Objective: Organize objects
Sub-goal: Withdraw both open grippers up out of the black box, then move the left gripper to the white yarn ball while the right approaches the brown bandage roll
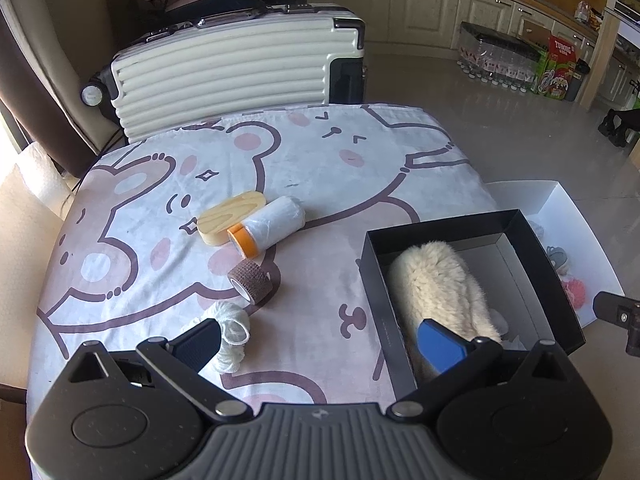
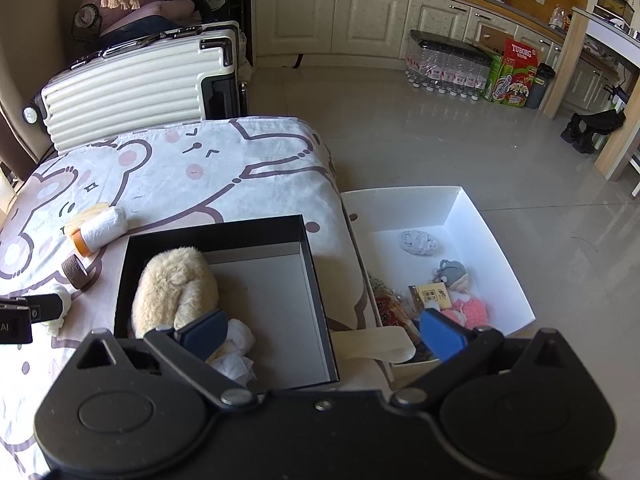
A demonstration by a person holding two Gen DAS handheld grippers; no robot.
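My left gripper (image 1: 318, 340) hangs wide apart, empty, one pad beside the white knitted band (image 1: 232, 334) on the bear blanket (image 1: 320, 168). It looks soft and light; I'd pinch its bunched middle. My right gripper (image 2: 320, 330) gapes over the black box (image 2: 316, 280).

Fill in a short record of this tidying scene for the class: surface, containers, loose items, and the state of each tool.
surface: table under bear-print cloth
black box: holds fluffy cream plush item
white box: beside the table, lower down, holds small toys
loose items: flat wooden block, white film roll with orange end, brown bandage roll, white knitted ring
left tool: open, empty
right tool: open, empty
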